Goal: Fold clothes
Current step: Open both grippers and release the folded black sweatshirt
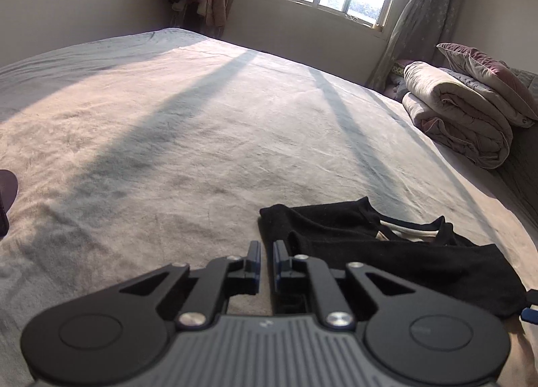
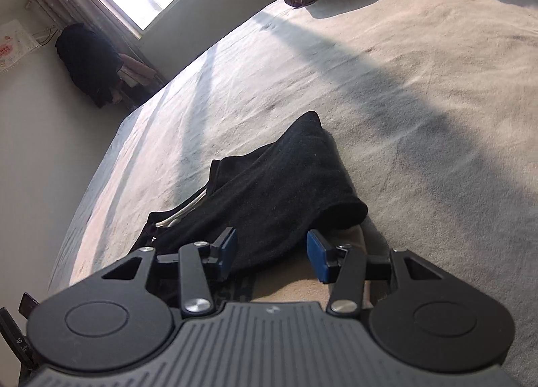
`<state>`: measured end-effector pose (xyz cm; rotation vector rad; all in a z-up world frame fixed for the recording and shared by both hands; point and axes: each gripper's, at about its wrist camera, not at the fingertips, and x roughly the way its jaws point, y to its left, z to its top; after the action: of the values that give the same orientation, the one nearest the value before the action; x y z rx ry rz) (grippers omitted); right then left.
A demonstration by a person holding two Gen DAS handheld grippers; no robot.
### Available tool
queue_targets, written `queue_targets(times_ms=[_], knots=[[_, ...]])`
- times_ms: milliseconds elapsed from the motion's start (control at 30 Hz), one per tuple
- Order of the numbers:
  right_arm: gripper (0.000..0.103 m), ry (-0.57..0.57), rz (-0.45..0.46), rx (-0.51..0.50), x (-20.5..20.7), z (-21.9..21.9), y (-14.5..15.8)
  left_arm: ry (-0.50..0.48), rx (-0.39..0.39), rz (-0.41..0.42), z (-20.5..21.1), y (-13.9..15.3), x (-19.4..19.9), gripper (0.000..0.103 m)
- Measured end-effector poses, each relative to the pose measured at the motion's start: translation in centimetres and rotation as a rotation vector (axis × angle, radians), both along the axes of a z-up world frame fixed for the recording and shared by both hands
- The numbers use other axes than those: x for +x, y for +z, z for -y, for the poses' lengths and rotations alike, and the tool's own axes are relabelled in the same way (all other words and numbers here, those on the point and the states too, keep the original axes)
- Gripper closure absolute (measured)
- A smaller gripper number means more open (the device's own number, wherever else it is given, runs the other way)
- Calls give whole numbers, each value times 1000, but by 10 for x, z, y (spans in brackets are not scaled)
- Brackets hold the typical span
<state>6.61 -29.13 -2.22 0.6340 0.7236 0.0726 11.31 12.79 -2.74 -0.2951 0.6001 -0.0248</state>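
A folded black garment [image 2: 275,185] is seen on a grey bedspread [image 1: 201,124], just ahead of the wide-parted right gripper [image 2: 274,254]; the left gripper [image 1: 266,261], beside it, is nearly closed on nothing.

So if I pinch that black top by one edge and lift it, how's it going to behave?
The black top will probably go floppy and drape: it already lies in soft, rounded folds on the bed. It looks like thin knit, so likely light. Its folded layers will probably slide apart, since nothing holds them together.
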Motion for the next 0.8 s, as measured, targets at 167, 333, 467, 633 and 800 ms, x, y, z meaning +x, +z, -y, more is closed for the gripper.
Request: queue_targets(times_ms=[167,333,467,633,800], knots=[[53,34,106,-156,5,-19,11,-113,-22,105,25,8,-8,78],[53,85,244,-371,14,-39,11,-178,71,27,53,-22,-1,78],[53,156,153,-458,28,-43,-12,-214,139,18,55,-30,-8,78],[59,156,111,-512,27,-46,-16,-189,93,41,38,-19,-20,70],[59,223,210,-391,18,-76,0,-150,19,68,27,-11,-24,69]])
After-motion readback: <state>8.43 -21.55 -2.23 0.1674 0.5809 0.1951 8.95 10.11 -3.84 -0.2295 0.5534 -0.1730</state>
